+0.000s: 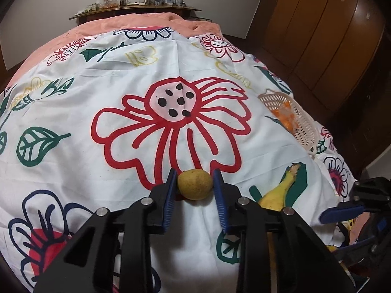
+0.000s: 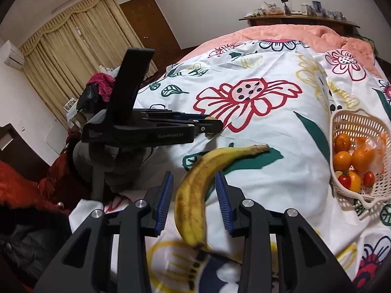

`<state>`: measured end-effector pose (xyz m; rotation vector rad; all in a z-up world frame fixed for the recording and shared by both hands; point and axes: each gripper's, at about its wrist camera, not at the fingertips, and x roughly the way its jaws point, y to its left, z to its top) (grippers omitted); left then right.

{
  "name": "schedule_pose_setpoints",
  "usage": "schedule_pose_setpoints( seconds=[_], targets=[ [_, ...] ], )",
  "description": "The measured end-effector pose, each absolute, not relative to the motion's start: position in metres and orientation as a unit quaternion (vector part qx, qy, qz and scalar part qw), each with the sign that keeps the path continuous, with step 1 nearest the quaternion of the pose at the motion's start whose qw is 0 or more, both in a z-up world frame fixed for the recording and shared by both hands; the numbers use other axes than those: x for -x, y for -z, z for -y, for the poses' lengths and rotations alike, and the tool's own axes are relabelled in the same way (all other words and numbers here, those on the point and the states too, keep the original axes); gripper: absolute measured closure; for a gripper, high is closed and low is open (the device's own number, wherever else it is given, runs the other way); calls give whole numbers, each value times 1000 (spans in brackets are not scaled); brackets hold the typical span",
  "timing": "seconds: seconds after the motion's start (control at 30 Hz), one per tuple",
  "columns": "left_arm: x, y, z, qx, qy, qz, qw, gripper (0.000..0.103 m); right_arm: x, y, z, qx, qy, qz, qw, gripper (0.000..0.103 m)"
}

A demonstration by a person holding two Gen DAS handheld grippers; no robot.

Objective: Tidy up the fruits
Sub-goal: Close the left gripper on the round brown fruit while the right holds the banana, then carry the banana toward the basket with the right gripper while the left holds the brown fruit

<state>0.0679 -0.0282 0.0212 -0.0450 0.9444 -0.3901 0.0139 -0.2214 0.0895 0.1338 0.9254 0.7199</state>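
Wide open stretch of flowered sheet (image 1: 171, 78) across the middle of the bed, nothing on it, easy passage there. Over at the bed's right edge the basket (image 2: 352, 122) stands in the way, fruit piled inside. The banana (image 2: 195, 190) lies between basket and left hand-held gripper (image 2: 215, 125), with bare sheet either side. Far headboard shelf (image 1: 136, 12) is crowded with jars and bottles.

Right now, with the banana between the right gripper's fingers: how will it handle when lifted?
The banana is long and curved, so gripped off-centre it may pivot in the right hand-held gripper. Brown speckling suggests ripeness: probably soft, likely to bruise under hard squeezing. Smooth peel might slip on the pads.
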Motion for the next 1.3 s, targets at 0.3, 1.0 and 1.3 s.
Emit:
schedule_pose_setpoints(
  seconds=[0.3,1.0,1.3],
  targets=[
    [-62,-42,15,25,162,-425,890,73,-10,-93,194,0,-303,-444,843,59],
    [-53,-66,9,26,151,-400,904,73,-6,-73,162,88,-253,-468,842,70],
    [-49,-80,20,10,153,-389,909,73,-13,-94,198,-29,-278,-442,852,71]
  ],
)
